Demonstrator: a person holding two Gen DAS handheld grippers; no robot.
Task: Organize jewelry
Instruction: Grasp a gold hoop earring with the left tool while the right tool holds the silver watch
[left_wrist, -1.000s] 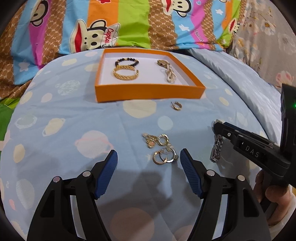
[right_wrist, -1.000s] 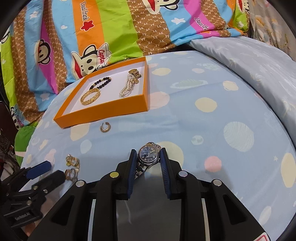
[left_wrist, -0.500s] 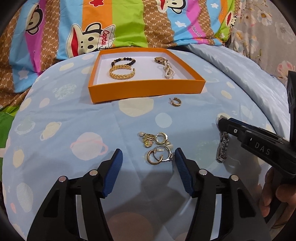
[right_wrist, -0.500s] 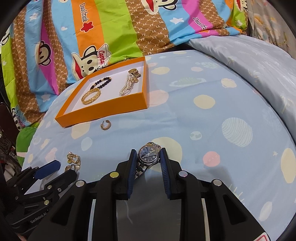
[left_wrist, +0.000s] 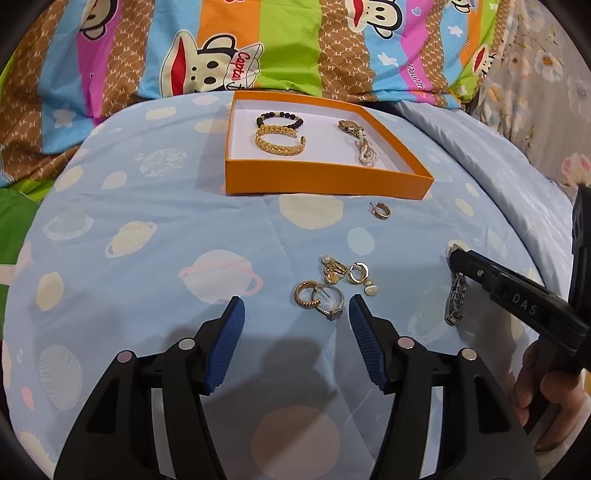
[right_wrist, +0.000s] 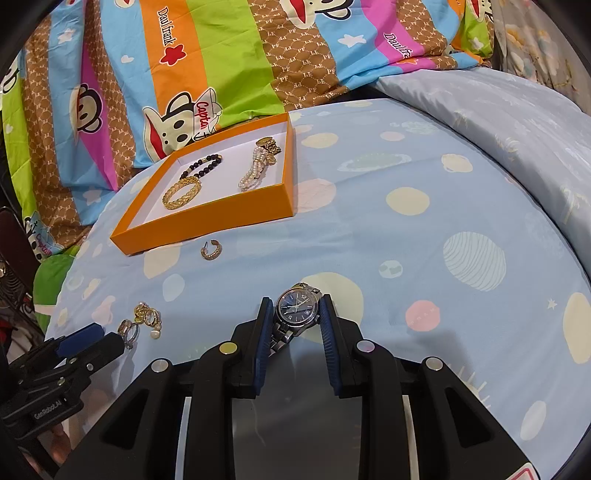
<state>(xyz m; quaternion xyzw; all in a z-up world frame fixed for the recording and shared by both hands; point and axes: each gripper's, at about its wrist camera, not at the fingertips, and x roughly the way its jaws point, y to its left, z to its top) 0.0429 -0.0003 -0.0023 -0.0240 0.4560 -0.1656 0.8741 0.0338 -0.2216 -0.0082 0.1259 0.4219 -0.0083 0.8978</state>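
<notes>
Left wrist view first, with places given from the orange box.
Orange box (left_wrist: 325, 181): sits on the blue planet-print sheet (left_wrist: 147, 229), ahead of both grippers.
Inside the box: black bead bracelet (left_wrist: 279, 119) at the back, gold braided bangle (left_wrist: 279, 143) just in front of it and touching, pearl bracelet (left_wrist: 364, 144) to the right.
Single hoop earring (left_wrist: 380, 210): on the sheet just in front of the box's right corner.
Earring cluster (left_wrist: 332, 288): well in front of the box.
Left gripper (left_wrist: 296, 310): fingers spread wide, holding nothing, tips either side of the cluster's near edge.
Right gripper (left_wrist: 458, 258): seen from the side, a metal watch band hanging below it.

Right wrist view.
Right gripper (right_wrist: 297, 314): blue pads closed on the watch (right_wrist: 297, 308), dial up, well in front of the box (right_wrist: 207, 221).
Left gripper (right_wrist: 92, 338): beside the cluster (right_wrist: 142, 321); fingers apart.
</notes>
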